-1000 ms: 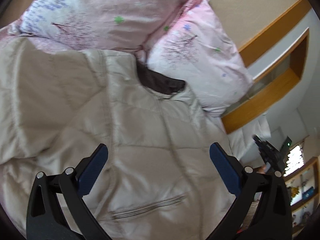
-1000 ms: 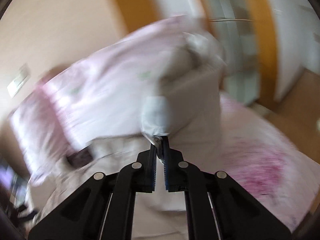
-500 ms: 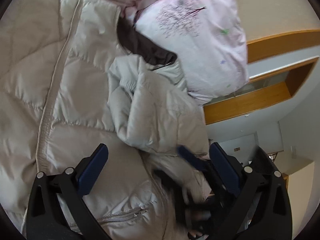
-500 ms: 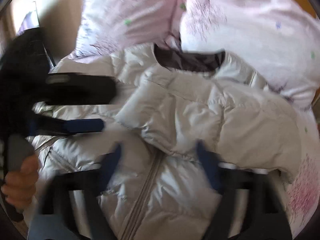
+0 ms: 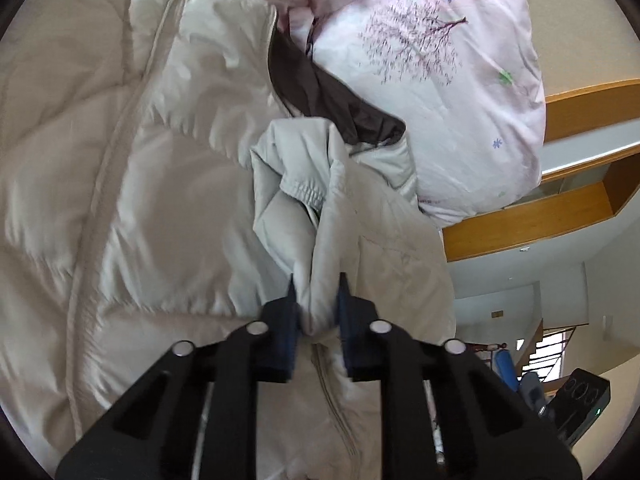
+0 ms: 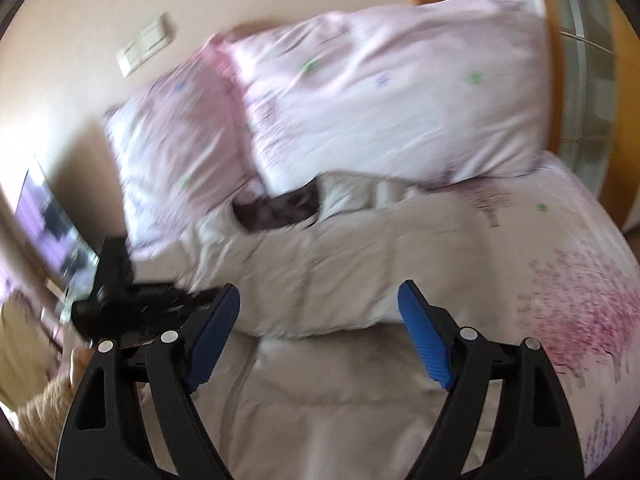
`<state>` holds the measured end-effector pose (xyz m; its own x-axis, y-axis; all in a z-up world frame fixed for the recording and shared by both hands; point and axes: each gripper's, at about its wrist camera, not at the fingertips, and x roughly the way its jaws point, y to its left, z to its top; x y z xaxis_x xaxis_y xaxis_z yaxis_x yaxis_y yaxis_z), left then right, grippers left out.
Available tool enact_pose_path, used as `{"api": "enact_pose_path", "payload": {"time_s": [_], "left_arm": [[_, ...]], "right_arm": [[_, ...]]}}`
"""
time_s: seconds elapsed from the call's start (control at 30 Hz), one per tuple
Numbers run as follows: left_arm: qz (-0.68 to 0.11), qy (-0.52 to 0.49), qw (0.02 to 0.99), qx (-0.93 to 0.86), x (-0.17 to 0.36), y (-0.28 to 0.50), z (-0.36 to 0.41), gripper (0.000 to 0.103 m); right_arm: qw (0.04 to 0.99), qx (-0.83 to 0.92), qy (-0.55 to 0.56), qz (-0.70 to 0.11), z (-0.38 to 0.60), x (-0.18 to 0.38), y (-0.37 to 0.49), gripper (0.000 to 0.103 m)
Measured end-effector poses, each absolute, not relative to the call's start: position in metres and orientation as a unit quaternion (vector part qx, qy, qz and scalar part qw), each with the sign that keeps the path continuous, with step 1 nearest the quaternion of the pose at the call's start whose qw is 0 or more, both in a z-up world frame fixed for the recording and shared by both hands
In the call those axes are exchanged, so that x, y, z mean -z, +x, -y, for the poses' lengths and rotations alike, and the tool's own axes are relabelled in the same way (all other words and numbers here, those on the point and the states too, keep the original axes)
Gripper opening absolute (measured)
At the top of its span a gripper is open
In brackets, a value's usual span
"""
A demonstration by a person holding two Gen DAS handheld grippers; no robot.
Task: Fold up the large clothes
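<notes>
The quilted jacket (image 5: 168, 184) lies spread on the bed (image 6: 580, 280) below the pillows (image 6: 380, 92); one sleeve (image 5: 304, 200) is already laid across its front. My left gripper (image 5: 316, 300) pinches that sleeve, my right gripper (image 6: 320, 320) gapes empty; the other sleeve and body folds remain

I can read no words, labels, brands or numbers anywhere from either of my wrist views. The nearest thing to a mark is a row of ring shapes on the dark box (image 5: 582, 396) at the lower right of my left view, possibly digits, but too small for me to tell.
</notes>
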<state>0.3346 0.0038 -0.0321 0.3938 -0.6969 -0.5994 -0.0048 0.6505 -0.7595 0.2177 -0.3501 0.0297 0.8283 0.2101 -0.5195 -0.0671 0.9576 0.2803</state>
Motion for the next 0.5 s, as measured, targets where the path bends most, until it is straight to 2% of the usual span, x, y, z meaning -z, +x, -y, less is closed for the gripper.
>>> {"api": "enact_pose_path", "payload": {"time_s": [0.2,0.33,0.43,0.5], "left_arm": [[-0.461,-0.350,0.794,0.187,0.016,0.331,-0.051,0.012],[-0.484,-0.349,0.786,0.164,0.034,0.332,-0.064,0.015],[-0.480,-0.330,0.797,0.157,0.035,0.327,-0.064,0.034],[-0.469,-0.321,0.808,0.158,0.027,0.318,-0.068,0.063]], "right_arm": [[0.948,-0.049,0.164,-0.269,0.369,-0.036,0.223,0.081],[0.937,-0.070,0.161,-0.301,0.348,-0.026,0.242,0.066],[0.924,-0.104,0.142,-0.339,0.313,-0.018,0.263,0.047],[0.914,-0.128,0.126,-0.364,0.283,-0.013,0.279,0.038]]}}
